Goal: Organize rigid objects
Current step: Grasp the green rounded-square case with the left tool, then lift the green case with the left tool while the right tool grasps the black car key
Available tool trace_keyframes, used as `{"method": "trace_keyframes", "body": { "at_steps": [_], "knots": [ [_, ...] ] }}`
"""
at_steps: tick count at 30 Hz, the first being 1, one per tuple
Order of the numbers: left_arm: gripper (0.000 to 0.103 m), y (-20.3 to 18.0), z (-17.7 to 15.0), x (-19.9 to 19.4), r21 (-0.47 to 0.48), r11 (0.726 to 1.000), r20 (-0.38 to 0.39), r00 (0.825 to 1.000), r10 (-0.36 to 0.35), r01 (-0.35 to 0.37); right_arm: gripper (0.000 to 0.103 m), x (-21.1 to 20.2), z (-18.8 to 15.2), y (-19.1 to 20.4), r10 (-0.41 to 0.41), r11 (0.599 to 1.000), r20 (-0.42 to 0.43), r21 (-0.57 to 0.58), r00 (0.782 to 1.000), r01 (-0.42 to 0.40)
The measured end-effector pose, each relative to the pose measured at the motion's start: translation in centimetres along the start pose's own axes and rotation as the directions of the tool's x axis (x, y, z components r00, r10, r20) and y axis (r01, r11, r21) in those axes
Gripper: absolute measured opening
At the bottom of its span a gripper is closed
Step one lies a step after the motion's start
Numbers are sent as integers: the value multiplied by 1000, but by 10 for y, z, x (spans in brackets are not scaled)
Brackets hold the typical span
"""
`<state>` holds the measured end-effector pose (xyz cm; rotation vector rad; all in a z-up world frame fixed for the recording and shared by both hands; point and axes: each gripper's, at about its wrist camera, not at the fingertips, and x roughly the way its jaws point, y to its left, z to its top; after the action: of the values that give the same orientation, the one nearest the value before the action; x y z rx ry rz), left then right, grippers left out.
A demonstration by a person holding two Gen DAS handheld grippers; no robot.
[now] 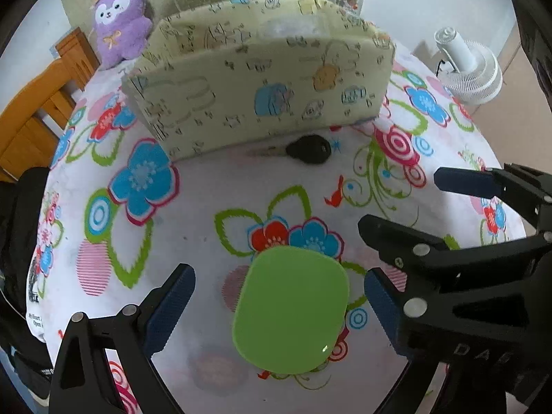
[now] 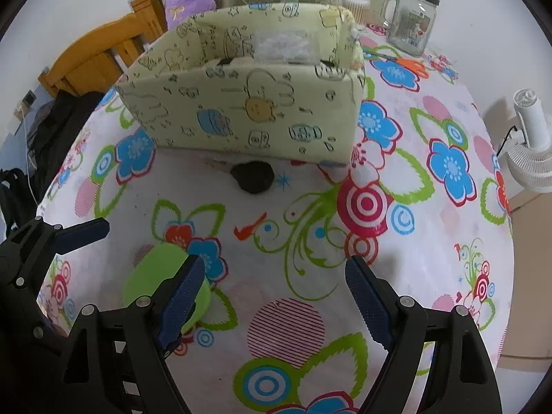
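Both tongs gape empty: left gripper (image 1: 279, 310) straddles the green case (image 1: 289, 310) on the floral tablecloth (image 1: 193, 214), right gripper (image 2: 272, 296) beside. Stiff, light, probably slick; take its 2 side edges.

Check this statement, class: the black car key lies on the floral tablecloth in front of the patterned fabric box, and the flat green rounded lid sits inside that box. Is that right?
Not quite. The flat green rounded lid lies on the floral tablecloth, between the left gripper's fingers, as the left wrist view shows. The black car key does lie before the patterned fabric box.

purple plush toy (image 1: 119, 20), glass jar (image 2: 410, 20), white fan (image 1: 469, 69) behind.
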<state>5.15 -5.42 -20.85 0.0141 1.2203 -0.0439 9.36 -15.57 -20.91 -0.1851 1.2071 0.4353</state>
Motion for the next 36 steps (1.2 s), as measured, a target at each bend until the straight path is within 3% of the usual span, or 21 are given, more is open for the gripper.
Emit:
{"method": "trace_keyframes", "body": {
  "at_steps": [13,16,19,22,36],
  "knots": [
    [100,-7,-20,23,-8,1000,-47,999,23,-24,86,22,-19,-14,24,999,-28,22,999,-24],
    [100,-9,-22,22,-12,1000,-25,999,27,-28,86,23,-20,-15,22,1000,-30,15,999,-21],
    [94,-11,-24,21,-9,1000,-7,1000,25,-25,86,25,-21,-16,21,1000,-31,13,999,-21],
    [81,-19,-27,17,16,1000,8,1000,16,-16,86,28,-21,-15,21,1000,-36,10,999,-20],
    [80,-8,-3,16,-10,999,-18,999,35,-36,86,28,-4,-1,35,999,-43,-20,998,-36]
  ]
}}
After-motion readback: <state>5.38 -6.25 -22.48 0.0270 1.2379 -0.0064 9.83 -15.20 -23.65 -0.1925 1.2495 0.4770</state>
